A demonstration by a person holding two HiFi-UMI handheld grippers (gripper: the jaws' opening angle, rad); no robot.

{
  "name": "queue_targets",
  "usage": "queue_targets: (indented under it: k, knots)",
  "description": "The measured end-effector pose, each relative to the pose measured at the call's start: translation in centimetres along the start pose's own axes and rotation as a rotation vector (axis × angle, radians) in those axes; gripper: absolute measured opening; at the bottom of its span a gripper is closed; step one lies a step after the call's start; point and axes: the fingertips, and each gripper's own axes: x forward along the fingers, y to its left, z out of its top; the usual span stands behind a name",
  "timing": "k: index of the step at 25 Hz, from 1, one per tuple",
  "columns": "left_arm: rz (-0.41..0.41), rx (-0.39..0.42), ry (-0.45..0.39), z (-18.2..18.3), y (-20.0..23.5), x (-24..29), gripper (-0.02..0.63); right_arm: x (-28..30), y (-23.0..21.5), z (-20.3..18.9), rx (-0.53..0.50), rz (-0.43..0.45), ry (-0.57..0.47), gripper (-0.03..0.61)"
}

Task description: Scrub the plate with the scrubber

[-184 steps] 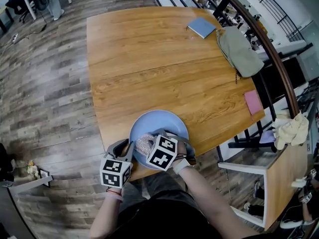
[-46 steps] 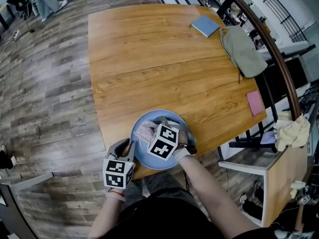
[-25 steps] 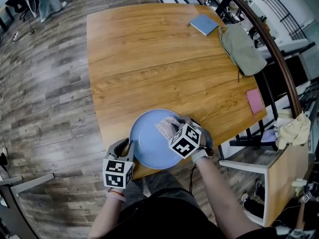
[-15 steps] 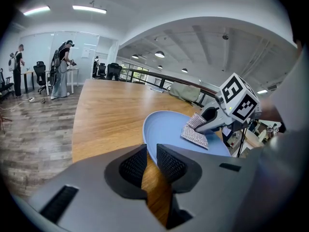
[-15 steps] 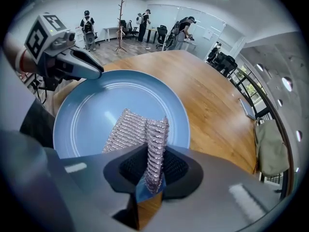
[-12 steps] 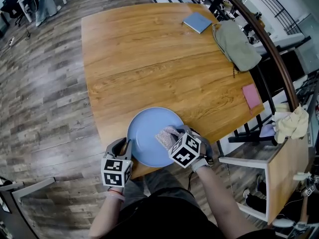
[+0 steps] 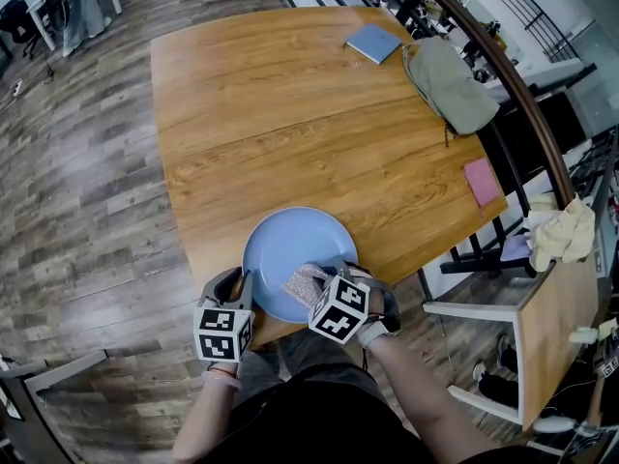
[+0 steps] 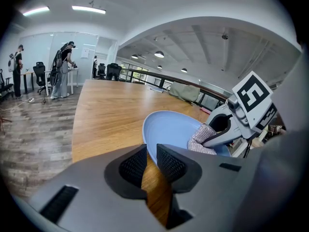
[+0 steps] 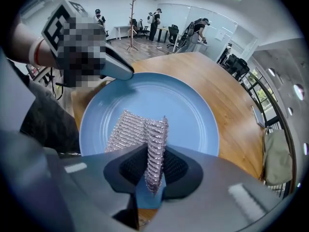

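A round blue plate (image 7: 290,249) lies at the near edge of the wooden table (image 7: 290,114). My left gripper (image 7: 244,281) is shut on the plate's near-left rim; in the left gripper view the rim runs in between its black pads (image 8: 133,165). My right gripper (image 7: 319,290) is shut on a silver mesh scrubber (image 7: 304,282), which rests on the plate's near part. In the right gripper view the scrubber (image 9: 137,132) stands up between the jaws and spreads over the plate (image 9: 188,110). The left gripper view shows the plate (image 8: 171,127), the scrubber (image 8: 203,139) and the right gripper (image 8: 227,129).
A blue notebook (image 7: 373,43) and an olive bag (image 7: 447,77) lie at the table's far right, a pink pad (image 7: 480,182) near its right edge. A yellow cloth (image 7: 561,238) sits on a side shelf. People stand far off (image 8: 63,71).
The right gripper has drawn the scrubber from the plate's right side back and left to its near part. The left gripper has kept its hold on the rim.
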Motion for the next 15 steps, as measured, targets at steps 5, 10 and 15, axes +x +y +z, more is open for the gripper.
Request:
queue_targets:
  k: [5, 10, 15]
  knots:
    - [0.003, -0.007, -0.005, 0.0, -0.1, 0.0, 0.058, 0.6, 2.1, 2.4, -0.076, 0.042, -0.024, 0.080]
    - [0.006, -0.014, -0.006, 0.0, -0.1, 0.0, 0.058, 1.3, 3.1, 5.0, -0.146, 0.070, -0.047, 0.080]
    - [0.008, -0.013, -0.008, 0.0, -0.1, 0.0, 0.058, 2.0, 1.9, 6.5, -0.140, 0.079, -0.073, 0.080]
